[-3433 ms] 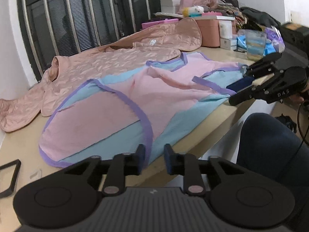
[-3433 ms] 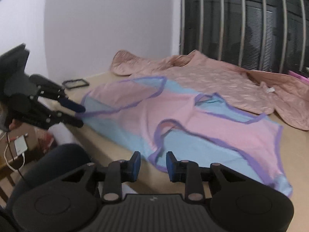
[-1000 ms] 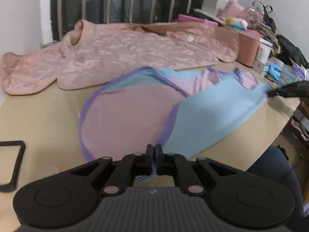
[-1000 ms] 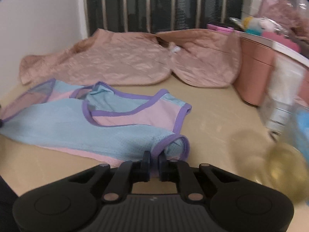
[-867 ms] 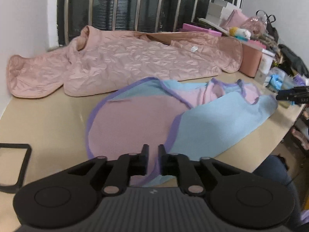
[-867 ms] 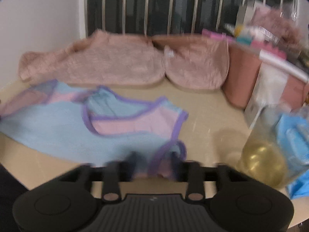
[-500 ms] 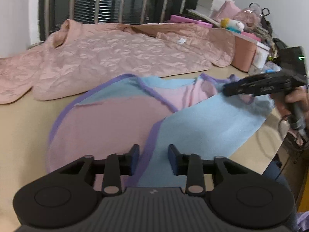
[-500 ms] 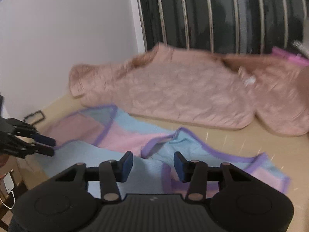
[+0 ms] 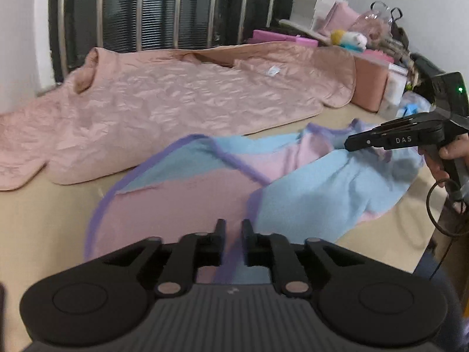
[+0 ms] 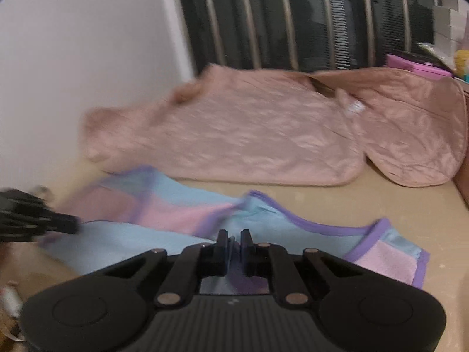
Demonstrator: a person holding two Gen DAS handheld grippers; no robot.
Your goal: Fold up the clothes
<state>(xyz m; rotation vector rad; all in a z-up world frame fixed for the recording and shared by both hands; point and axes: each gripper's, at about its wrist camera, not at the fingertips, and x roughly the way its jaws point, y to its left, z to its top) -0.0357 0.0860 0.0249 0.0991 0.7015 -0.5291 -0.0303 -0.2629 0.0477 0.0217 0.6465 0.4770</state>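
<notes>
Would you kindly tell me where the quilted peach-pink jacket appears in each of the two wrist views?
Left wrist view: the quilted peach-pink jacket stretches across the upper left and middle, behind the pink-and-blue vest with purple trim.
Right wrist view: it fills the middle and right, again behind the vest.
Shared landmark: the jacket's small white label.

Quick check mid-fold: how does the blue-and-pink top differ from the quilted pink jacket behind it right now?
The blue-and-pink top is thin, smooth fabric in blue and pink panels with purple trim; the quilted pink jacket is puffy, wrinkled and one colour. The top has its near part folded over itself; the jacket lies spread open, unfolded. The top sits at the near edge of the table under both tongs; the jacket lies by the window bars. Both rest on the table.
</notes>
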